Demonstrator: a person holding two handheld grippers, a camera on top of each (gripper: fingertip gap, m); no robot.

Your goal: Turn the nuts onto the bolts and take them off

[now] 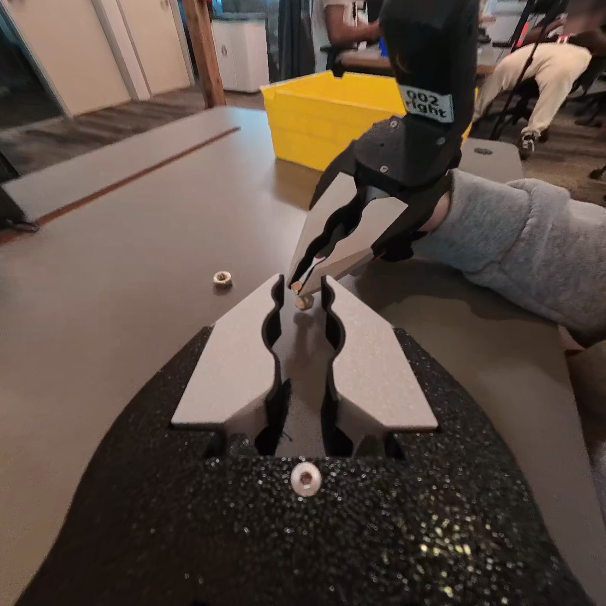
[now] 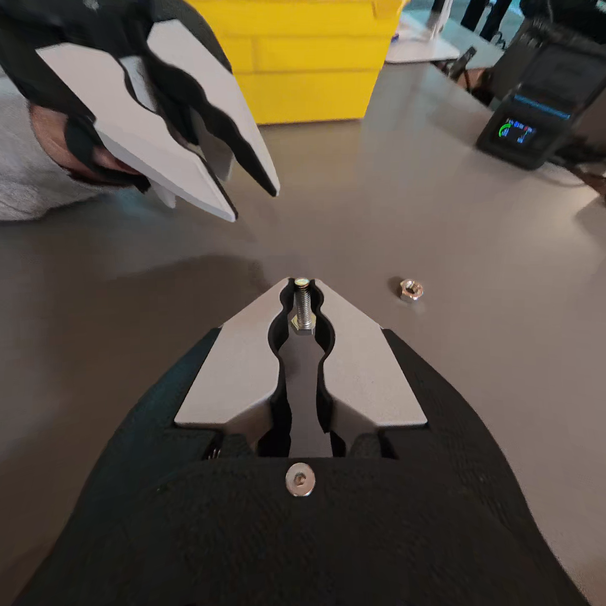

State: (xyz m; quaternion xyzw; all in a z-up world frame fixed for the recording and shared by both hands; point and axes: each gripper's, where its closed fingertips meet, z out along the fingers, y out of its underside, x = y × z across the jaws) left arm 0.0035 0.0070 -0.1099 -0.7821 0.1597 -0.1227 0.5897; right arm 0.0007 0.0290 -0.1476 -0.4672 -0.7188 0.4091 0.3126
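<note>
My right gripper is shut on the threaded end of a silver bolt. The bolt's hex head points down, close to the grey table. In the left wrist view the right gripper reaches down from the upper right with the bolt at its tips. My left gripper is open and empty, its fingertips on either side of the bolt and apart from it. In the right wrist view the left gripper hangs at the upper left. A loose hex nut lies on the table beside the bolt.
A yellow plastic bin stands at the back of the table. A black device with a lit screen sits at the right. A grey sleeve rests on the table. People sit in the background. The left gripper's tips are roughly 5 cm from the right gripper's. The loose hex nut lies around 9 cm away from my right fingertips. It is also in sight in the right wrist view.
</note>
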